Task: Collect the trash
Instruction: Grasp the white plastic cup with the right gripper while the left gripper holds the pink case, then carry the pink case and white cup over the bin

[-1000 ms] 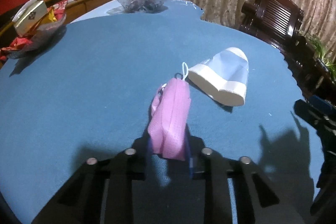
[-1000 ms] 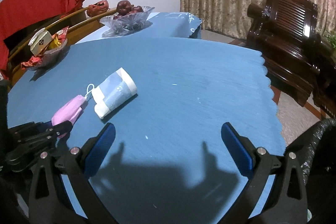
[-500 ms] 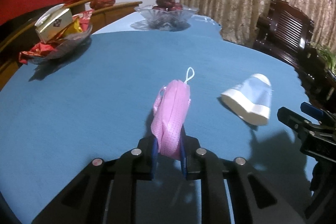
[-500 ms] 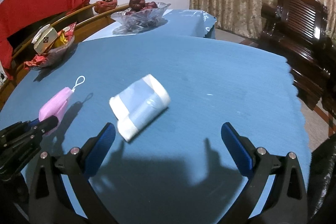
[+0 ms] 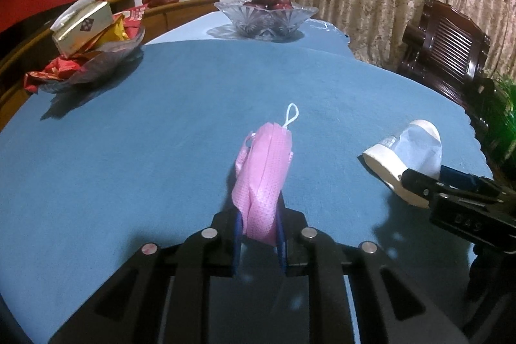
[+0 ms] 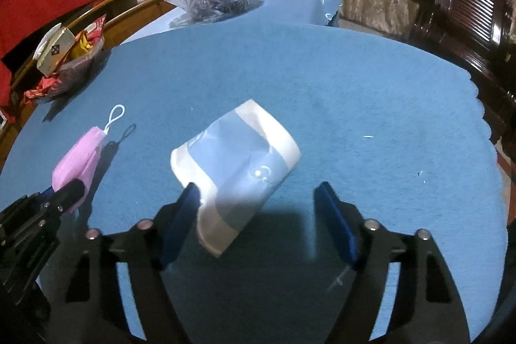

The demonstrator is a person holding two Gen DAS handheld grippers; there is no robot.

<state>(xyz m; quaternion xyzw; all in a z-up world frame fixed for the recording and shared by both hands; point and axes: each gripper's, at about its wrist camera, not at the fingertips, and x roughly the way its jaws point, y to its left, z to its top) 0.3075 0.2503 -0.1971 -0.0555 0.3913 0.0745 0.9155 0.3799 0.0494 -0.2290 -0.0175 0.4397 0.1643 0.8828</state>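
Observation:
A pink face mask (image 5: pixel 262 174) with a white ear loop stands up between the pads of my left gripper (image 5: pixel 258 234), which is shut on it and holds it above the blue tablecloth. The same mask (image 6: pixel 77 162) appears at the left of the right wrist view. A crumpled white and clear plastic wrapper (image 6: pixel 240 163) lies on the cloth. My right gripper (image 6: pixel 258 205) straddles the wrapper's near end, its jaws closing. Its left pad reaches the wrapper's edge; the right pad stands clear of it. The wrapper (image 5: pixel 409 157) also lies at the right of the left wrist view.
A glass bowl of dark red fruit (image 5: pixel 266 16) stands at the far edge. A dish heaped with snack packets and a box (image 5: pixel 87 37) sits far left. The blue tablecloth (image 6: pixel 354 86) ends in a scalloped edge at right, with a dark wooden chair (image 6: pixel 467 12) beyond.
My right gripper has moved up to the wrapper and narrowed its jaws around it. My left gripper has carried the pink mask leftward, away from the wrapper.

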